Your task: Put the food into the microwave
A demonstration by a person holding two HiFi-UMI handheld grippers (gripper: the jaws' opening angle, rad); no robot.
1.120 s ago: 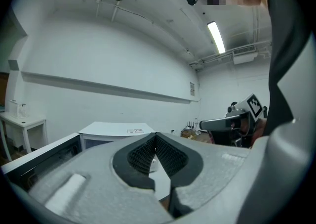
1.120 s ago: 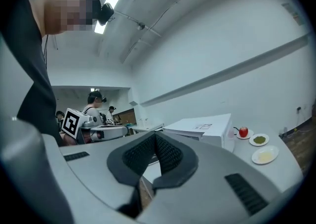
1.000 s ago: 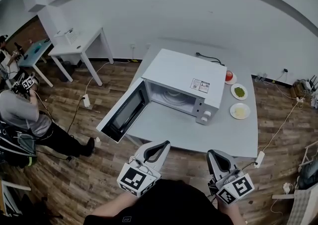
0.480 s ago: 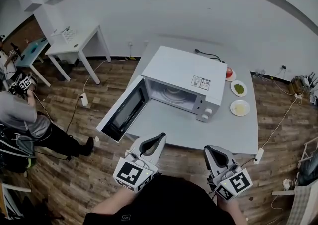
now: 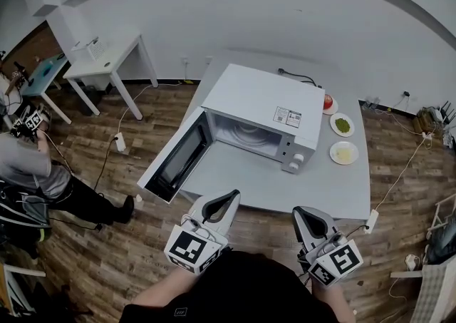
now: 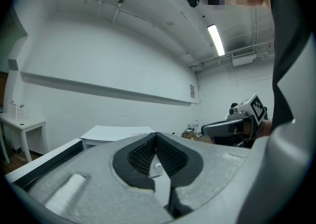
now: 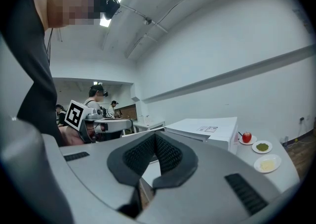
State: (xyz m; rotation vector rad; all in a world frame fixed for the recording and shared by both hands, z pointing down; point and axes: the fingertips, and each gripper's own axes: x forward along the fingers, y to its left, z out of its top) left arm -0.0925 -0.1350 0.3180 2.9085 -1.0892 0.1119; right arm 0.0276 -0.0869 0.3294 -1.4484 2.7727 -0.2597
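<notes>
A white microwave stands on the grey table with its door swung wide open to the left and its cavity empty. Right of it lie three small plates: one with a red apple, one with green food, one with yellow food. The right gripper view shows the same apple and plates beside the microwave. My left gripper and right gripper hover in front of the table's near edge, both shut and holding nothing, their pads meeting at the tips.
A white side table and a blue one stand at the far left. A person holding grippers crouches on the wooden floor at the left. Cables and a power strip lie on the floor, another strip at the table's right corner.
The head view has shifted slightly and both grippers sit a touch lower in it. Jaws stay shut; nothing taken hold of or moved.
</notes>
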